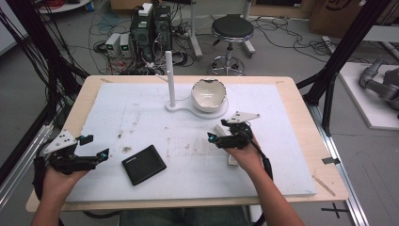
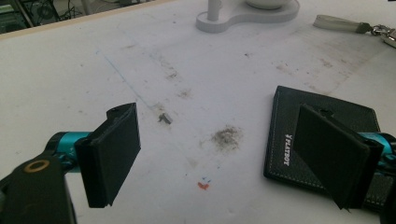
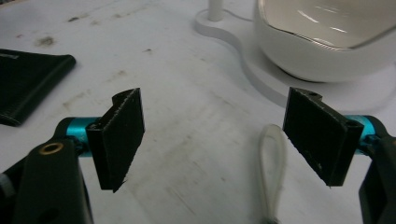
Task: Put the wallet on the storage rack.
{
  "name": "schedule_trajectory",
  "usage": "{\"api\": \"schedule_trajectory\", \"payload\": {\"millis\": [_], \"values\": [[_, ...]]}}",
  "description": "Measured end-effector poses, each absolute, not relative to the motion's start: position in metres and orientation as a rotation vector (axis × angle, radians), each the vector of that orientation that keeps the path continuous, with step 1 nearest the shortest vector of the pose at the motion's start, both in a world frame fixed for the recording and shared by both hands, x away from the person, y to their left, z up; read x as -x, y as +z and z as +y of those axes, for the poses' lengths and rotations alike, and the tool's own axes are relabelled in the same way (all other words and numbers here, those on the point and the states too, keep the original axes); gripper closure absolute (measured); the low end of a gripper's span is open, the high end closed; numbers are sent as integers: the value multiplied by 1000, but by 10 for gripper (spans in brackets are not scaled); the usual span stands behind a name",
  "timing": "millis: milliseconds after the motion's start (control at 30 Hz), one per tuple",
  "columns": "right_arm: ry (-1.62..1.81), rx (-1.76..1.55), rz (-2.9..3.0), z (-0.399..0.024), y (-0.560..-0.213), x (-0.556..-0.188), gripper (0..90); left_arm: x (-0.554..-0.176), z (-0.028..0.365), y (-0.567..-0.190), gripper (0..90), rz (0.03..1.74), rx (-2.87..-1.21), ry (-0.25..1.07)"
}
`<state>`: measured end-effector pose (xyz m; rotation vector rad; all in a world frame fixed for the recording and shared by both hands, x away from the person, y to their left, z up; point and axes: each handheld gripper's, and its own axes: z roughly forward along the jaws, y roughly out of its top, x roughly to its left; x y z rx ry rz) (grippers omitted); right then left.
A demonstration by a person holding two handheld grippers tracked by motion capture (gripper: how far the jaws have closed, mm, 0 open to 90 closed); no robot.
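Both hand-held grippers, left [image 1: 94, 147] and right [image 1: 220, 129], gaping, empty; flat black leather wallet [image 1: 143, 164]; glossy white bowl [image 1: 209, 93]

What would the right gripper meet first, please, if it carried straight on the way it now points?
Probably the white stand base under the bowl; the right gripper is open above a pale strap loop, though depth is unclear.
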<state>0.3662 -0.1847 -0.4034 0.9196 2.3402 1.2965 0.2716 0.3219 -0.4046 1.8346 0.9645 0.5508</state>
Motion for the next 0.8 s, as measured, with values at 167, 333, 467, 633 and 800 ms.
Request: {"api": "schedule_trajectory", "payload": {"millis": [167, 333, 467, 633, 800], "values": [[1363, -890, 2428, -143, -407, -369, 210, -267, 324, -403, 154, 965, -1836, 561], [1355, -830, 2478, -117, -411, -369, 211, -265, 326, -404, 154, 966, -1839, 566], [1347, -780, 2528, -93, -416, -367, 211, -262, 327, -403, 154, 965, -1836, 563], [1321, -737, 2611, -66, -425, -363, 214, -261, 327, -403, 154, 967, -1839, 567], [1308, -706, 2688, -37, -435, -360, 215, -259, 328, -403, 154, 967, -1840, 566]]}}
